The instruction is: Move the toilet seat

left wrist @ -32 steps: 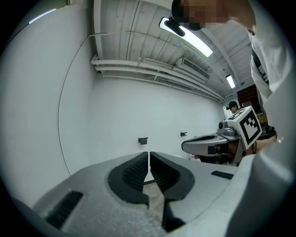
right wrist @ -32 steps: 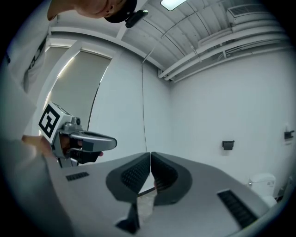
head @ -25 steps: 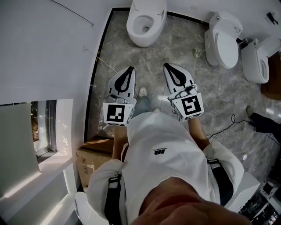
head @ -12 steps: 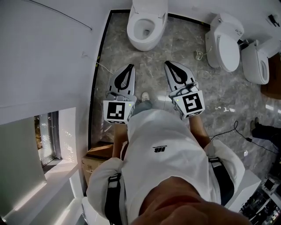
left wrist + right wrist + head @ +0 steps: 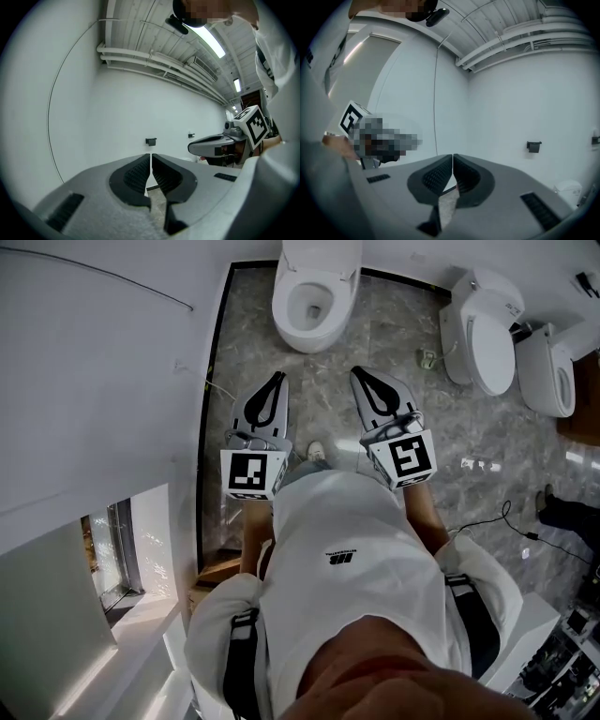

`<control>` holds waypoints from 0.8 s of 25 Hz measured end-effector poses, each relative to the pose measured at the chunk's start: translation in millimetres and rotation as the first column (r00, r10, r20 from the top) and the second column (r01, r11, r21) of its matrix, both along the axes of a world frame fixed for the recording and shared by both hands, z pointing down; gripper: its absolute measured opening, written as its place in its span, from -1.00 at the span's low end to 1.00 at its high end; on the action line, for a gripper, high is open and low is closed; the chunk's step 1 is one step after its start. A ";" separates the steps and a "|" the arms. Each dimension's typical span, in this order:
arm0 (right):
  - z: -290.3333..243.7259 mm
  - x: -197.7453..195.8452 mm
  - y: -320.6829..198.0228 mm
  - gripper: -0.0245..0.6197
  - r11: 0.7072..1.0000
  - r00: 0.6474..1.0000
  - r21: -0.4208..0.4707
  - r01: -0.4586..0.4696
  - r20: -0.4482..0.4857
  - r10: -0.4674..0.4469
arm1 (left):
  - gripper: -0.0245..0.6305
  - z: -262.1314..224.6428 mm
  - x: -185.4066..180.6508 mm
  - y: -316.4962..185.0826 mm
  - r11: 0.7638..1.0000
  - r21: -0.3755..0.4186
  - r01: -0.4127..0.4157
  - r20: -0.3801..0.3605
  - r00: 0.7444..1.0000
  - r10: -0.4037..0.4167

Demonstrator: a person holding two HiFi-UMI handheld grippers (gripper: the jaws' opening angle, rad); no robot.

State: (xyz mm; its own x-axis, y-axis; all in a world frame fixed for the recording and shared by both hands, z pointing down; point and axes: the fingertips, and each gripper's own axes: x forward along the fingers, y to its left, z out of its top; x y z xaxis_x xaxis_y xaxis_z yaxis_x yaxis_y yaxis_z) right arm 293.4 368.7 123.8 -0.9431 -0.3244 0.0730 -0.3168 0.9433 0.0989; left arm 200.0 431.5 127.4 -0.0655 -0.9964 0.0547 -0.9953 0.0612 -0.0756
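A white toilet (image 5: 314, 296) with its bowl uncovered stands against the far wall, at the top of the head view; its seat ring (image 5: 289, 298) lies down around the bowl. My left gripper (image 5: 277, 379) and right gripper (image 5: 358, 373) are held side by side, level, pointing at it, both well short of the bowl. In the left gripper view the left gripper (image 5: 150, 157) is shut with nothing between the pads. The right gripper (image 5: 453, 157) is likewise shut and empty. The toilet is hidden below the jaws in both gripper views.
Two more white toilets (image 5: 487, 329) (image 5: 553, 371) with lids down stand to the right. A white wall (image 5: 103, 381) runs close along the left. Cables (image 5: 487, 521) trail on the marble floor. A cardboard box (image 5: 217, 573) sits behind at lower left. A black wall fixture (image 5: 150, 140) shows ahead.
Both grippers, still shut, have moved forward toward the open toilet together with the person. The cardboard box and window have slid back toward the lower left.
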 end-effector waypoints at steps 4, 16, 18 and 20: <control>4.2 -14.1 -6.7 -0.83 1.000 1.000 -0.012 -0.024 -0.019 0.024 | -0.82 0.7 -16.9 -7.8 1.000 -0.001 -0.015 -0.002 1.000 0.015; 13.9 -44.1 -38.4 -0.83 0.998 0.998 -0.019 -0.053 -0.023 0.052 | -0.82 5.6 -48.1 -46.7 0.999 0.001 -0.043 -0.004 0.999 0.043; 12.8 -48.1 -47.9 -0.83 0.998 0.998 -0.022 -0.055 -0.010 0.055 | -0.82 5.9 -53.1 -55.2 0.999 0.000 -0.039 -0.004 0.999 0.039; 11.3 -54.1 -57.1 -0.83 0.998 0.998 -0.024 -0.055 -0.004 0.055 | -0.82 6.4 -59.6 -63.6 0.999 -0.001 -0.036 -0.009 0.999 0.036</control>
